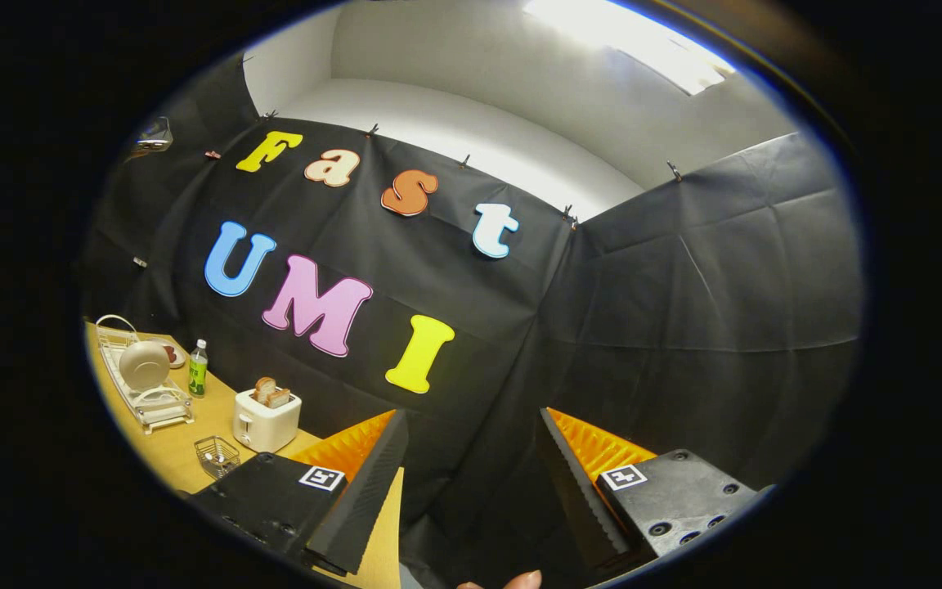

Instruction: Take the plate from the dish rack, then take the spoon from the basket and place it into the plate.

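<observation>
Tool (471,458) fingers spread (nothing between), one plate (144,365), one basket (217,455)

White toaster (266,421) (bread slices in slots) on wooden table (193,442); green-labelled bottle (198,369) behind.

Black cloth walls (684,286) enclose a wooden table (193,450), with white room walls (471,123) and a bright ceiling light (626,37) above.

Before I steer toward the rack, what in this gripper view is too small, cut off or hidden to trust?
- Spoon: too small to make out inside the small wire basket.
- Round cream plate in the white wire dish rack: small and distant; its seating is unclear.
- Wooden table: near part hidden behind the gripper, jaws open, nothing between them.
- Small dish behind the rack: mostly hidden by the plate.
</observation>
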`<state>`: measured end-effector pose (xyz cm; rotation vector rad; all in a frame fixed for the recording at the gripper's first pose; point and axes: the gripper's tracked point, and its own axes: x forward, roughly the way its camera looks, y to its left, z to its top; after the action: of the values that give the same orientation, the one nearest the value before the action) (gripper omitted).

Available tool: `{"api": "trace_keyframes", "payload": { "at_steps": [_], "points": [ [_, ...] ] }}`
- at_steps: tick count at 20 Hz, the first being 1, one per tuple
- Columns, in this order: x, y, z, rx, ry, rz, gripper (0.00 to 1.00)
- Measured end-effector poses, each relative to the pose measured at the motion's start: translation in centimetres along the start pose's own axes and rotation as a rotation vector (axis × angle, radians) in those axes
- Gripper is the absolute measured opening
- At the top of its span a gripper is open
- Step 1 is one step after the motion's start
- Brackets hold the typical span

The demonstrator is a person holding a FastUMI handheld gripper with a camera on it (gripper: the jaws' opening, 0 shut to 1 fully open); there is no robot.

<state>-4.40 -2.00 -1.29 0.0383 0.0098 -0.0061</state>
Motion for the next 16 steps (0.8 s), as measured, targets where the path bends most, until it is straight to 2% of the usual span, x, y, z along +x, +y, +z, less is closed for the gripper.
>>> {"api": "trace_keyframes", "payload": {
  "at_steps": [3,8,16],
  "points": [
    [-0.2,2.2,0.8,0.011,0.008,0.032,0.97],
    [-0.3,8.8,4.1,0.021,-0.001,0.105,0.97],
    [0.5,25.6,11.6,0.061,-0.017,0.244,0.97]
  ]
}}
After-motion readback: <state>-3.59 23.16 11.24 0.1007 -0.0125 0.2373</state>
